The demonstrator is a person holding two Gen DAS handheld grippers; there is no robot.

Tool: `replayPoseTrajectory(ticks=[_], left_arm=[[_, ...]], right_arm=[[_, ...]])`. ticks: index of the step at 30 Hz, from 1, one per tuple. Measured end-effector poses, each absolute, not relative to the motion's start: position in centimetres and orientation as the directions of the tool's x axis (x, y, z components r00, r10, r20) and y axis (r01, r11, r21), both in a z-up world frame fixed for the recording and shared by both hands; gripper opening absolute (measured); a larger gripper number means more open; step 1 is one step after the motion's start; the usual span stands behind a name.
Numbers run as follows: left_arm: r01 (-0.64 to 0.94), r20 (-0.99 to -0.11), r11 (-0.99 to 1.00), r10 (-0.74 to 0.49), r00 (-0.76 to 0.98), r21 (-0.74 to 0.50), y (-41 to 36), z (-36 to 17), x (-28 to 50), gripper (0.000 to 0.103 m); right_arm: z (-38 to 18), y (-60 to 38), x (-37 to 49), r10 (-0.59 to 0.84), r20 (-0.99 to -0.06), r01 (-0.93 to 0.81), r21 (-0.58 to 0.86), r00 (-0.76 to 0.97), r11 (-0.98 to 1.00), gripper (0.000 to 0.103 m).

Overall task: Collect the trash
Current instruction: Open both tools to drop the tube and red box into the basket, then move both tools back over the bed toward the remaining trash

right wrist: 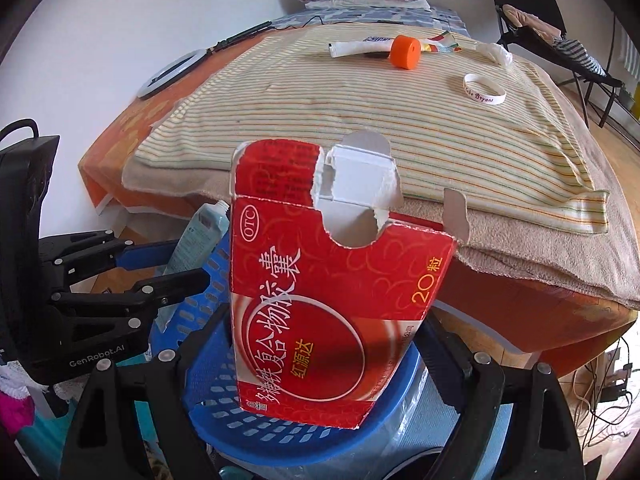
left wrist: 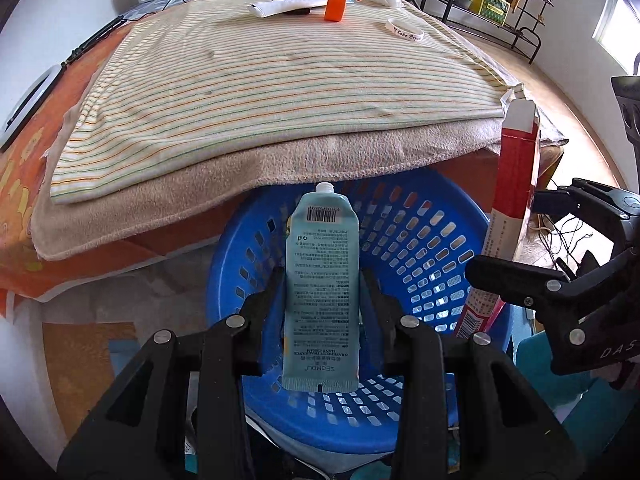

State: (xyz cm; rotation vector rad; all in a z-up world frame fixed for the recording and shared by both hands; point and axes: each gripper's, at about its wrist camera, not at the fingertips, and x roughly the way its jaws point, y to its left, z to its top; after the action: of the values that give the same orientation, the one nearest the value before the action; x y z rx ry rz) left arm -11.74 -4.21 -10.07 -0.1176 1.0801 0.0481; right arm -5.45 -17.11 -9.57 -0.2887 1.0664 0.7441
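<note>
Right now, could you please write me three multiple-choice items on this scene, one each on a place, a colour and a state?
1. Where is the hand cream tube?
A. Lying on the bed
B. In the left gripper, over the blue basket
C. On the floor

2. What colour is the cap on the striped towel?
A. Orange
B. Green
C. Black

3. How is the red medicine box in the right gripper?
A. Sealed
B. Crushed flat
C. Torn open on top

B: its pads clamp the tube above the basket.
A: plainly orange.
C: ragged flaps show.
</note>
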Motion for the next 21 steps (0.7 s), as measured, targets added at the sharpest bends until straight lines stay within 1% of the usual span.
replayPoseTrajectory(ticks=[6,7,8,10,21], left_arm=[[-0.106,-0.895,0.993,-0.002,0.446,-0.055,-4.0,-10.9,-11.6,0.037],[-0.108,-0.896,0.993,0.0,0.443,-0.053,-4.0,-10.9,-11.6,0.039],[-0.11,-0.897,0.993,0.003,0.443,-0.051,-3.9,-11.0,-11.7,0.046],[-0.117,-0.895,0.992,0.009,0.446,-0.048,-3.8,-11.0,-11.7,0.05],[-0.13,-0.893,0.99,0.009,0.449,-0.055,-3.4,-10.8,-11.9,0.05]], right_arm=[[-10.7,-16.9,-5.3,0.378,-0.891,-0.675,0.118,0.252,0.729,0.09],[-10.8,-16.9,-5.3,0.376,-0.893,-0.673,0.121,0.247,0.729,0.089],[-10.9,-16.9,-5.2,0.373,-0.896,-0.671,0.123,0.242,0.731,0.09],[-11.0,-17.0,-5.1,0.365,-0.9,-0.666,0.124,0.236,0.736,0.09],[-11.0,-17.4,-4.8,0.355,-0.903,-0.647,0.123,0.241,0.753,0.091]])
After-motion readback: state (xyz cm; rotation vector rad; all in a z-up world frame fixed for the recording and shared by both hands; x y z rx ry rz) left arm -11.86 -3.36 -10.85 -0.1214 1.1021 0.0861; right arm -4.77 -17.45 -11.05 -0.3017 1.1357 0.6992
